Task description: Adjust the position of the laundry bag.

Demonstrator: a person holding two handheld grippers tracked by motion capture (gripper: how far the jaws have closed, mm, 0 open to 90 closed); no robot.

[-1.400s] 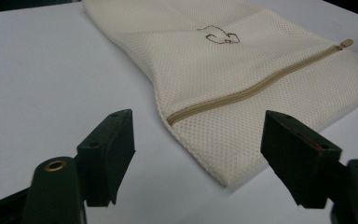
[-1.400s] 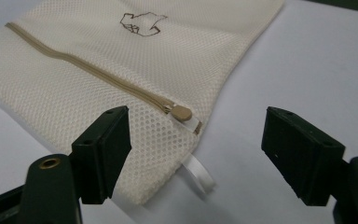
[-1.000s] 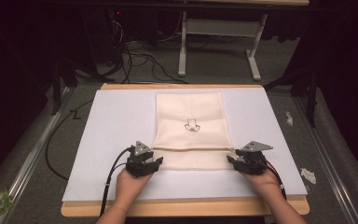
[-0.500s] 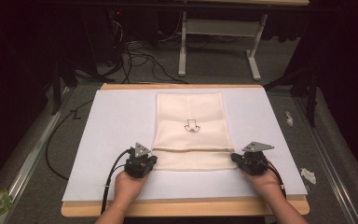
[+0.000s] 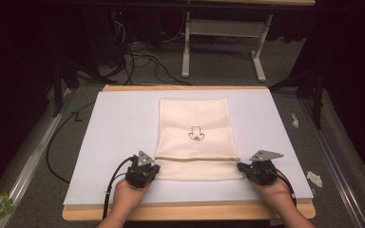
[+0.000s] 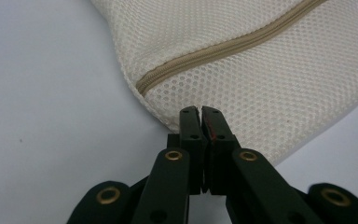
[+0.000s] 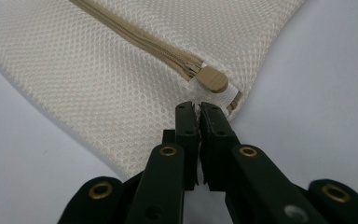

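A white sheet [image 5: 123,137] is covering the wooden table [image 5: 185,211], with cables [image 5: 138,54] trailing over the floor beyond. A cream mesh bag [image 5: 195,137] is lying flat at the sheet's middle, a small drawing [image 5: 196,134] printed on it. The left gripper [image 6: 200,114] is pinching the bag's near left edge below the tan zipper [image 6: 233,46], jaws pressed together. The right gripper [image 7: 196,109] is clamping the near right edge just beside the zipper's end tab [image 7: 213,78], which is too small to make out from above.

We see a dark room, grey carpet [image 5: 218,71] strewn with black cables [image 5: 138,52], and a white desk frame [image 5: 221,28] behind.
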